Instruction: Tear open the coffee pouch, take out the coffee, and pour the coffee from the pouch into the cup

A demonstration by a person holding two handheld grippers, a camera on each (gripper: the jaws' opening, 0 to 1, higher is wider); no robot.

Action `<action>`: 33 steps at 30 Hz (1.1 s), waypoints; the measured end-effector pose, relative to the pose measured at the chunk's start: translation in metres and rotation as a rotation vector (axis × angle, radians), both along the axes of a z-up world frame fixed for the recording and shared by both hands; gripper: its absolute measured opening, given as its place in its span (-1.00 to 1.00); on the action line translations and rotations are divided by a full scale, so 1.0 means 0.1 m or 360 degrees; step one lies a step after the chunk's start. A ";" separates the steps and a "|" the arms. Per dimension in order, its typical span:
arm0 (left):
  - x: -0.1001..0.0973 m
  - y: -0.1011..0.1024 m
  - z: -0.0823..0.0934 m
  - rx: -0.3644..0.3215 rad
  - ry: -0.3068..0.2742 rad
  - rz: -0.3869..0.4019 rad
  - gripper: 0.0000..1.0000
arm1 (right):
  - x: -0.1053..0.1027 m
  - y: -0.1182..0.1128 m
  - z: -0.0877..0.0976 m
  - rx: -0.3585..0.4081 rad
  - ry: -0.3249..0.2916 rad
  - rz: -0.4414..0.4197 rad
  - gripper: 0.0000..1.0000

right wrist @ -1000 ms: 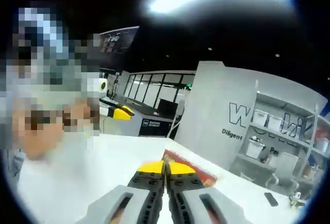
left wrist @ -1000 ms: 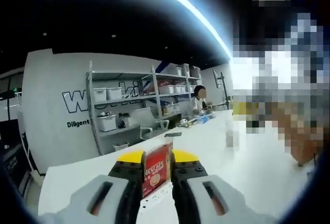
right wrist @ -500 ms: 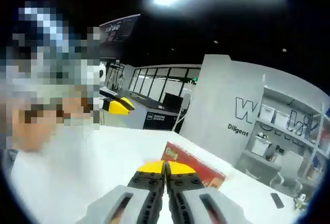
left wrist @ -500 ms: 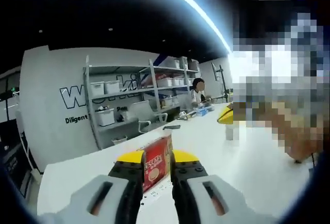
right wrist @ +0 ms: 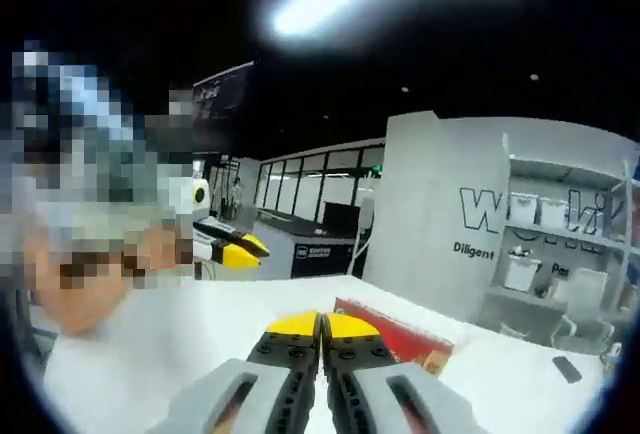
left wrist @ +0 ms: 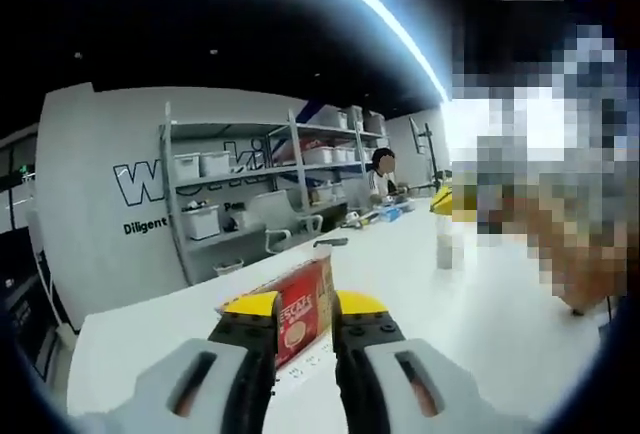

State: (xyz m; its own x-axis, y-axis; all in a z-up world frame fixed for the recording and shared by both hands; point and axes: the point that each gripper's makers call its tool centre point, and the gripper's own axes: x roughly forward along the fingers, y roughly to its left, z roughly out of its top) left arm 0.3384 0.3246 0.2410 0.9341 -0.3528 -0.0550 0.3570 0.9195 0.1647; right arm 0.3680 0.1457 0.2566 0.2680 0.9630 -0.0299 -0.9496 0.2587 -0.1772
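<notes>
Above a broad white table (left wrist: 480, 324) with open surface on all sides, the left gripper (left wrist: 303, 329) clamps the red coffee pouch (left wrist: 303, 309) upright between its jaws. Shelving (left wrist: 250, 194) stands far behind. The right gripper (right wrist: 320, 339) pinches shut on the pouch's edge, its length running rightward.

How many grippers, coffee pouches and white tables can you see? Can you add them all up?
Grippers: 2, the left gripper and the right gripper, each shut on the pouch.
Red coffee pouch: 1, held between both.
White table: 1.
Total: 4
</notes>
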 end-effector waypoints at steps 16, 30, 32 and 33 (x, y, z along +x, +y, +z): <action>0.05 -0.05 -0.15 -0.0115 0.0101 -0.0044 -0.56 | 0.21 -0.29 -0.09 -0.0014 0.0153 -0.0074 -0.95; 0.04 0.25 -0.15 -0.0129 0.0134 -0.0016 -0.57 | 0.28 -0.29 -0.17 -0.0039 0.0165 -0.0105 -0.95; 0.08 0.30 -0.18 -0.0135 0.0126 0.0001 -0.57 | 0.34 -0.23 -0.13 -0.0041 0.0161 -0.0107 -0.95; 0.10 0.29 -0.20 -0.0139 0.0123 -0.0004 -0.57 | 0.37 -0.20 -0.13 -0.0069 0.0148 -0.0108 -0.95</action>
State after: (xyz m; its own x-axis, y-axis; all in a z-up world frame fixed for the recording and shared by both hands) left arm 0.3480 0.3539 0.2213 0.9274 -0.3616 -0.0954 0.3677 0.9283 0.0559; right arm 0.4054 0.1258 0.2432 0.3268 0.9399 -0.0988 -0.9429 0.3172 -0.1014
